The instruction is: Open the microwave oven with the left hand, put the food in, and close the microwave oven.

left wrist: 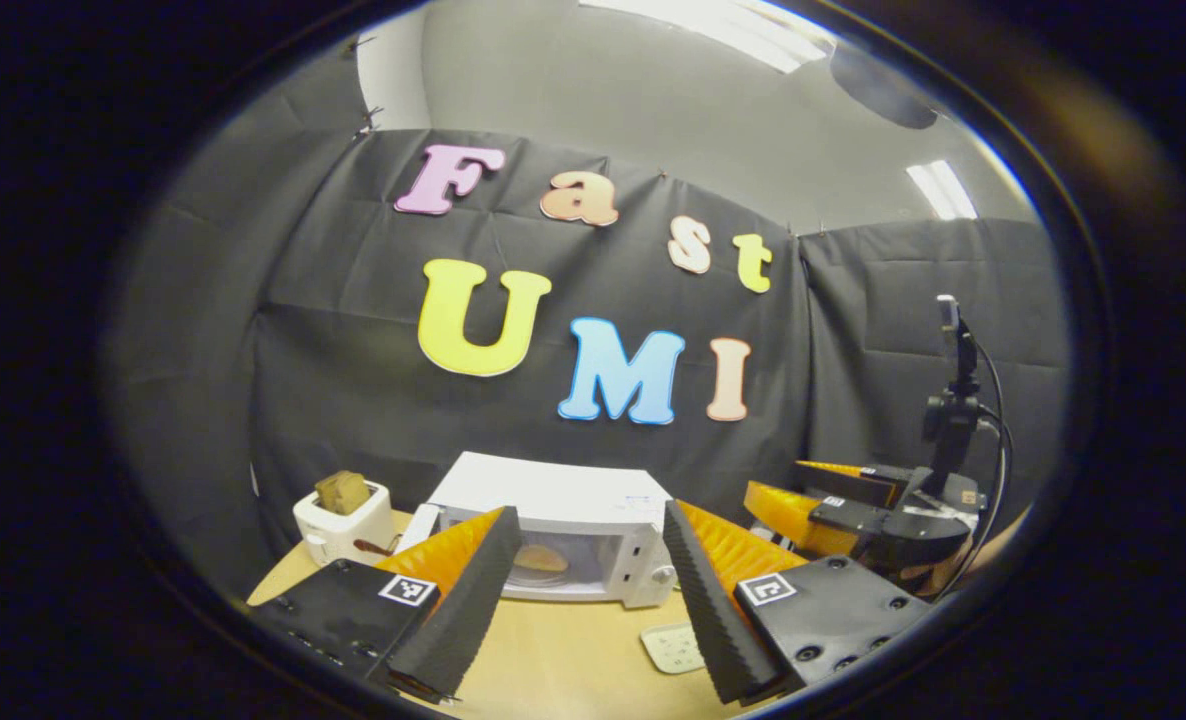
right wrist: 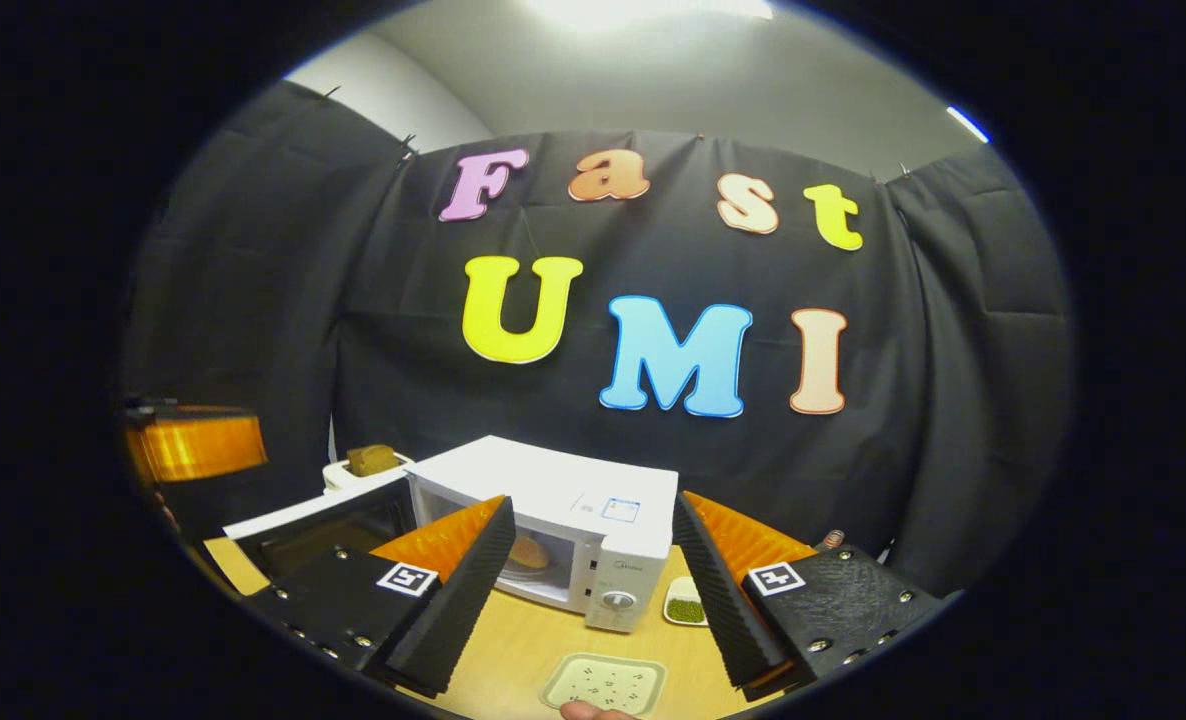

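The white microwave oven (left wrist: 553,535) stood on the wooden table (left wrist: 563,660), straight ahead of the left gripper (left wrist: 583,590) and framed between its two fingers. Those fingers were spread wide and held nothing. In the right gripper view, the oven's door (right wrist: 303,525) hung swung out beyond that gripper's left finger, leaving the cavity open. A flat, round, tan piece of food (right wrist: 529,552), probably a bread or pancake though the view was too small to be sure, lay on the turntable inside. With the food apparently loaded and the door ajar, closing looked like the step left.

The right gripper (right wrist: 588,590) was likewise spread and empty, hovering back from the oven, likely to stay out of the door's swing. A pale empty tray (right wrist: 603,683) sat on the table between its fingers, near the tips, and a small dish of green bits (right wrist: 686,607) lay just beside the oven's control panel. Beyond the left gripper's left finger stood a white toaster (left wrist: 345,522) with a brown slice poking up.
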### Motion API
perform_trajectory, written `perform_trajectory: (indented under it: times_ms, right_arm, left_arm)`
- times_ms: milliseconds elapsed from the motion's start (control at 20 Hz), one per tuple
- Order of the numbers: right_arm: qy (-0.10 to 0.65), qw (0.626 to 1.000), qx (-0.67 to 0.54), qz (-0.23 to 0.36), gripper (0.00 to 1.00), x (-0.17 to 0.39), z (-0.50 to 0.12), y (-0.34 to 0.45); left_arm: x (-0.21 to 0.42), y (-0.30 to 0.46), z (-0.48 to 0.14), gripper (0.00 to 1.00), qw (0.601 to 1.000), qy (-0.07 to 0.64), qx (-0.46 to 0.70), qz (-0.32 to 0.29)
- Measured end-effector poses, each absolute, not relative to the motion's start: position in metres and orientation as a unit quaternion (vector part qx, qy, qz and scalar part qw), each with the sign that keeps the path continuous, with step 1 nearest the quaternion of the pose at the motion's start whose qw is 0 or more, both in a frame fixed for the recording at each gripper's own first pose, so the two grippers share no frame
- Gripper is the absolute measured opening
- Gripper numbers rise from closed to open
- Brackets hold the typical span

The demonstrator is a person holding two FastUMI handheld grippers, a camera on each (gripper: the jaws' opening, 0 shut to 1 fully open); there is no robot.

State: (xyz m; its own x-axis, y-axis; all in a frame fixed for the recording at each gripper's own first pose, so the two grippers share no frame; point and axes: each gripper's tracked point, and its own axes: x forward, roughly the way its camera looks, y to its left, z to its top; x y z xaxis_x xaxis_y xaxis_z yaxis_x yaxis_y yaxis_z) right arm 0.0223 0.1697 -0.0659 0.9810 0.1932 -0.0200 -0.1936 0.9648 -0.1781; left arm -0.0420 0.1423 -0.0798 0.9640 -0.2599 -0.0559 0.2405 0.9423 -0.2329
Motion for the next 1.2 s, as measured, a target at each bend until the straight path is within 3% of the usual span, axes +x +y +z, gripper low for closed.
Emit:
perform_trajectory:
  times_ms: [150,350,850,1200]
  right_arm:
    - [-0.038,0.992,-0.090,0.076,0.97,0.010,-0.037,0.156]
    - [-0.046,0.994,-0.076,0.059,0.97,0.003,-0.018,0.152]
    - [-0.024,0.998,-0.052,0.018,0.97,-0.010,-0.012,0.141]
    - [-0.018,0.998,-0.060,-0.003,0.97,-0.007,-0.016,0.132]
  left_arm:
    - [-0.049,0.141,-0.087,0.83,0.980,0.053,-0.117,-0.152]
    - [-0.069,0.184,-0.110,0.05,0.986,0.087,-0.083,-0.117]
    - [-0.085,0.340,-0.235,0.07,0.980,0.191,-0.051,0.016]
    - [-0.107,0.334,-0.279,0.07,0.971,0.238,-0.029,-0.014]
